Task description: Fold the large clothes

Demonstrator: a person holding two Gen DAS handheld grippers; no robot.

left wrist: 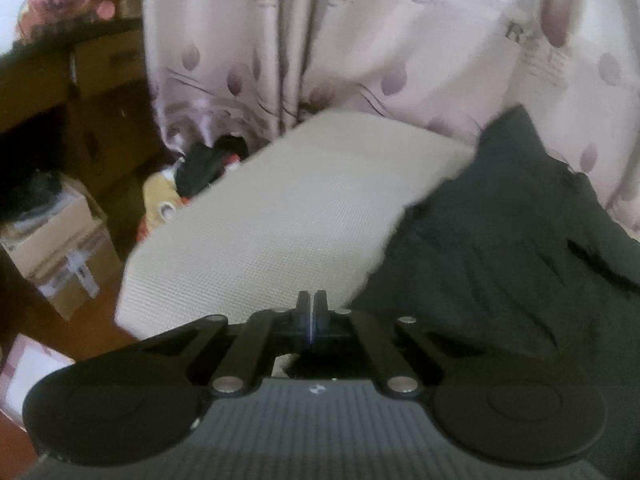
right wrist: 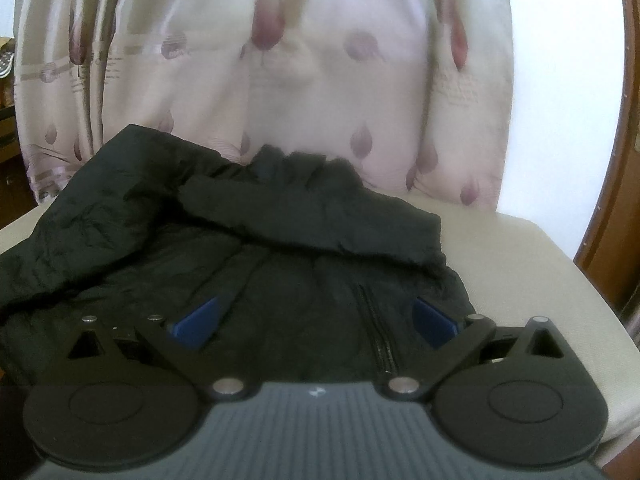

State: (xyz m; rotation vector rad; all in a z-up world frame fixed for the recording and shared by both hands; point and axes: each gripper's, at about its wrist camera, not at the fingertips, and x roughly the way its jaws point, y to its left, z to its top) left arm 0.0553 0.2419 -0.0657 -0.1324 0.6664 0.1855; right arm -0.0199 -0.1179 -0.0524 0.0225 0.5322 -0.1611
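A dark, crumpled jacket (left wrist: 500, 248) lies on a cream cushion (left wrist: 280, 220), spread to the right in the left wrist view. My left gripper (left wrist: 311, 305) is shut, its fingertips pressed together over the bare cushion just left of the jacket's edge; nothing shows between them. In the right wrist view the jacket (right wrist: 280, 240) fills the middle, with one part folded across its top and a zipper (right wrist: 378, 328) running down the front. My right gripper (right wrist: 316, 316) stands open low over the jacket, its blue pads (right wrist: 196, 324) wide apart on either side of the zipper.
A pale curtain (left wrist: 360, 40) with purple leaf shapes hangs right behind the cushion (right wrist: 520, 264). Cardboard boxes (left wrist: 60, 248) and a pile of clutter (left wrist: 192, 176) sit on the floor to the left. A brown wooden frame (right wrist: 612, 200) stands at the right.
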